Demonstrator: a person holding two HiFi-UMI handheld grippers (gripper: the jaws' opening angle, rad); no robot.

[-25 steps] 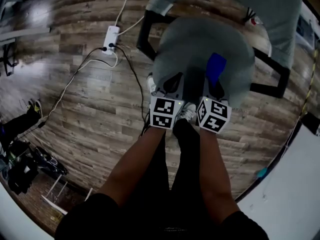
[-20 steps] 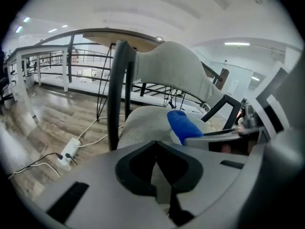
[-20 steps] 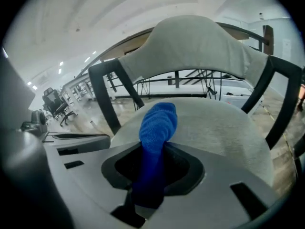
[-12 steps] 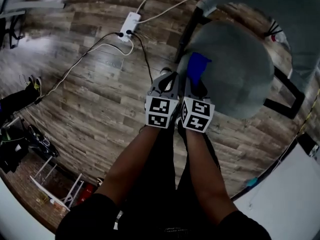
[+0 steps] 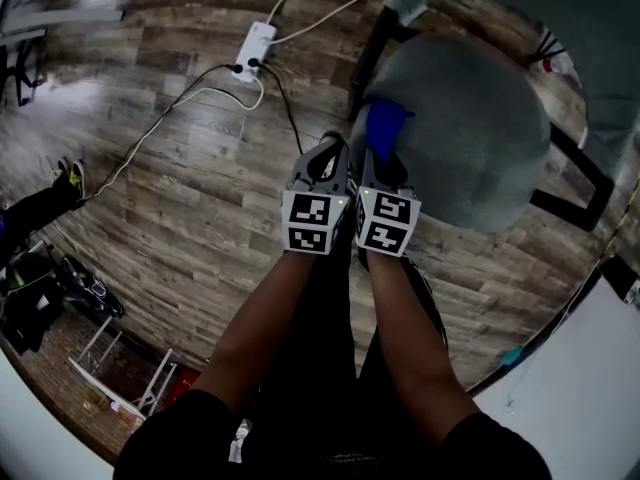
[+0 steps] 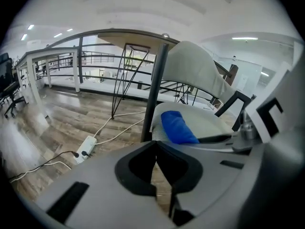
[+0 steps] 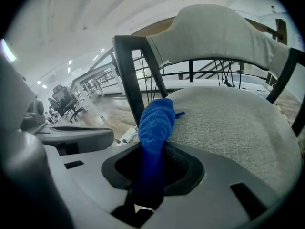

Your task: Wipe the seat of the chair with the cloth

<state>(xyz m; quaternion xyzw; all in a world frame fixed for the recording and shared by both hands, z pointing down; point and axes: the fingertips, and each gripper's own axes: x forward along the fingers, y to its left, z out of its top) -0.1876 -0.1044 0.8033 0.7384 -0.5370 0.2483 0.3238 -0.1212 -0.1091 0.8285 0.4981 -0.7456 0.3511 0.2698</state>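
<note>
Clamping a bright blue cloth (image 7: pixel 156 123) between its jaws, the right gripper (image 7: pixel 151 175) holds it upright, so that the free end bulges above the jaws and leans onto the round grey fabric seat (image 7: pixel 228 128) of the chair. From the head view, the cloth (image 5: pixel 385 128) sits at the seat's left edge, close to the black frame post (image 5: pixel 365 63) that rises there, and the rest of the seat (image 5: pixel 470 138) spreads bare to the right of it. The chair's padded grey backrest (image 7: pixel 214 27) curves above the far edge of the seat, carried on black struts.

The left gripper (image 5: pixel 325 163) hangs just beside the right gripper (image 5: pixel 385 168), with their marker cubes nearly side by side, and it is off the seat's left edge over the wood-plank floor (image 5: pixel 180 188). In its own view, the left gripper (image 6: pixel 156 162) has its jaws pressed together with nothing between them, and the cloth (image 6: pixel 177 127) lies ahead of it to the right on the seat's near edge.

A white power strip (image 5: pixel 251 46) lies on the floor well to the left of the chair, with white and black cables running from it.
</note>
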